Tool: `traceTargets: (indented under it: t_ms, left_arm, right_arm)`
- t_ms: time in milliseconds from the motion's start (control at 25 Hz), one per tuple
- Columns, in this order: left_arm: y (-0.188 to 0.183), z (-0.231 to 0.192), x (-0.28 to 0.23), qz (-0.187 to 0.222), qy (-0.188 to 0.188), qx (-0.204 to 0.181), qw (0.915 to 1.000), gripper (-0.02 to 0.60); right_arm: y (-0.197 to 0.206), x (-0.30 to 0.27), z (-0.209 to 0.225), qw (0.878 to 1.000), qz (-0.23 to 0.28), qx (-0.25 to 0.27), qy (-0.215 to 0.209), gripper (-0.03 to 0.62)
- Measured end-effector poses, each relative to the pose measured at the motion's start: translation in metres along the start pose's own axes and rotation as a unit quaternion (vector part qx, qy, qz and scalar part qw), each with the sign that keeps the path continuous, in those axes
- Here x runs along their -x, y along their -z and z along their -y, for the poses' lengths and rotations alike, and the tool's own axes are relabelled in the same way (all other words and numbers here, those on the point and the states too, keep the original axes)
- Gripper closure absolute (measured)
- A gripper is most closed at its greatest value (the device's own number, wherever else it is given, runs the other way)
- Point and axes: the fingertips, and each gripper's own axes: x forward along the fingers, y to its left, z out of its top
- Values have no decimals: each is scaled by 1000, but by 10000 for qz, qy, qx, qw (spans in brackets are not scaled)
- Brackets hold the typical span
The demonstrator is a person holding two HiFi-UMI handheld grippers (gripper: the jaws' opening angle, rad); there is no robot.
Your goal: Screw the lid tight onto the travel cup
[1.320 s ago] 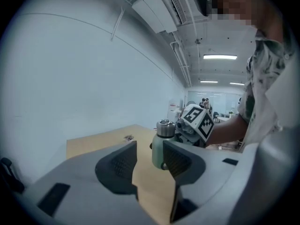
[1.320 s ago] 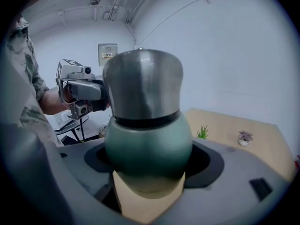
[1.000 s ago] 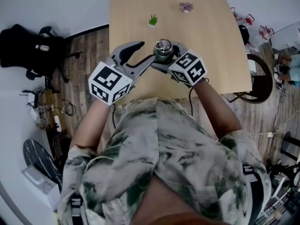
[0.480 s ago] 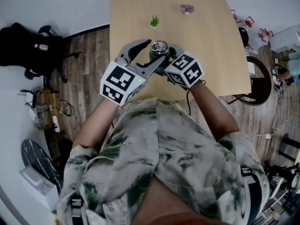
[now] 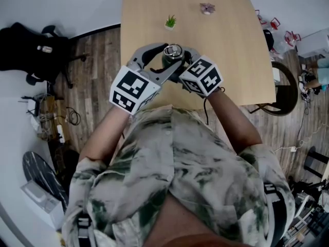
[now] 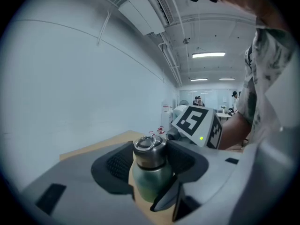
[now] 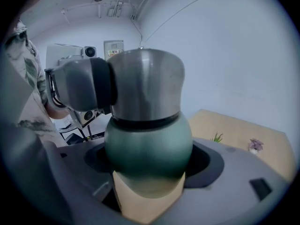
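Two claws on one travel cup (image 7: pixel 147 144): the right gripper (image 7: pixel 147 168) pinches its rounded, matte green body at the near part of the pale wood table (image 5: pixel 226 45). The left gripper (image 6: pixel 151 162) is spread, ribbed pads flanking the brushed-steel lid (image 6: pixel 149 150) with its ring loop.

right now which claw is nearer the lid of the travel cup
Left. The left claw sits open around the lid, a pad on each side. The right claw is clamped lower down, on the green body of the travel cup.
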Motion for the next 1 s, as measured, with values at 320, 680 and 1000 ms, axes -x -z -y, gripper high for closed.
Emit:
traceTargets:
  t_ms: [320,680,1000]
  left_arm:
    - [-1,-2,2,163,614,-219,9977,345]
    - [-2,0,6,246,1391,-236,9897,345]
    - [-2,-6,-7,236,535,173,9981,340]
  right_arm:
    - [-4,-1,-1,9994,92,210,-250,189]
    - [-3,1,-10,9976,82,347,-585,189]
    - [0,-2,5,9994,71,61,-319,189]
